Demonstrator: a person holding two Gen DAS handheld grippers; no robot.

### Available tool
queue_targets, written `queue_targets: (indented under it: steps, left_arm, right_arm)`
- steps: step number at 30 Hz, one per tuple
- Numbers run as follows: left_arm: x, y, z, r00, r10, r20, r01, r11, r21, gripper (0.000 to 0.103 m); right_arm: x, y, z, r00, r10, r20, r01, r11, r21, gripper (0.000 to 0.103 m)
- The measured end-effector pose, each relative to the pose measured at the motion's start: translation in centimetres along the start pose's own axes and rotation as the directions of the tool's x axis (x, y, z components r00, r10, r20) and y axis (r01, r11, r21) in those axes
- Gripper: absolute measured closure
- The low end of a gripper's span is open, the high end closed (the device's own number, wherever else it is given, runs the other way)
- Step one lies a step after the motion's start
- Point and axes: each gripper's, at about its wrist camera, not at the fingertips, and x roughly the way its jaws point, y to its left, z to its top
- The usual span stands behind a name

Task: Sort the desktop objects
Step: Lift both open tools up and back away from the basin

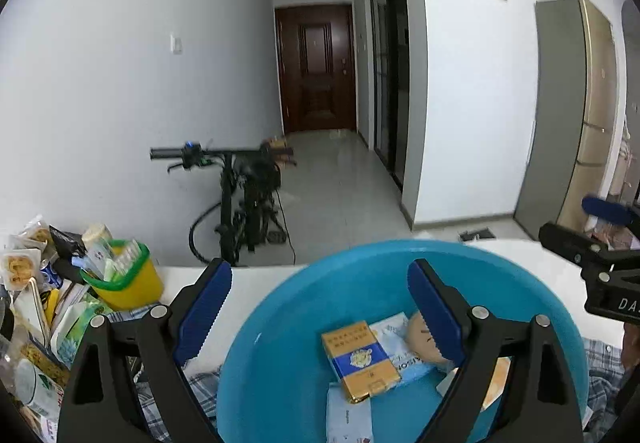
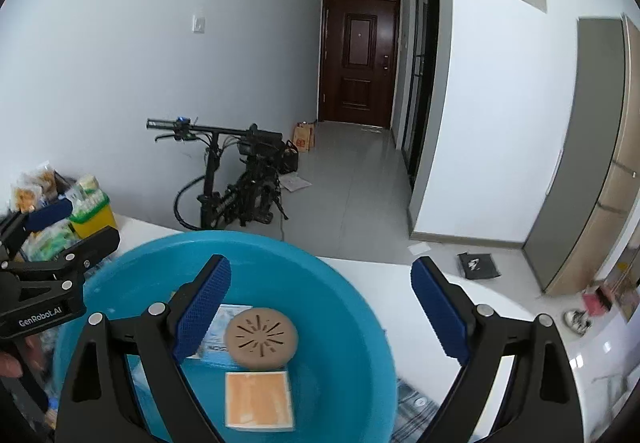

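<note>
A white tabletop (image 2: 372, 279) carries a wide blue basin (image 1: 280, 323), and both the left gripper (image 1: 320, 313) and the right gripper (image 2: 320, 313) hang above it with jaws spread apart and nothing between them. In the basin, below the jaws, lie white-and-blue packets (image 1: 394, 337), a gold-and-blue box (image 1: 358, 359), an orange square sachet (image 2: 258, 399) and a round tan disc (image 2: 262, 337). A yellow, green-rimmed bin (image 1: 128, 285) of packets stands well off to the left.
</note>
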Motion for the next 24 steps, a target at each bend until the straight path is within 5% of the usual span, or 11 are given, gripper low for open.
queue_targets:
  steps: [4,24]
  left_arm:
    - [-1.7,0.2,-0.4,0.998,-0.025,0.055,0.026,1.000,-0.015,0.012]
    - [-7.4,-0.3,0.0,0.995,0.015,0.098,-0.016,1.000,0.009,0.012]
  right_arm:
    - [-0.9,0.2,-0.6,1.000,-0.012,0.028,0.012,1.000,-0.009,0.012]
    - [-5.0,-0.2,-1.1,0.999,-0.012,0.043,0.012,1.000,0.003,0.012]
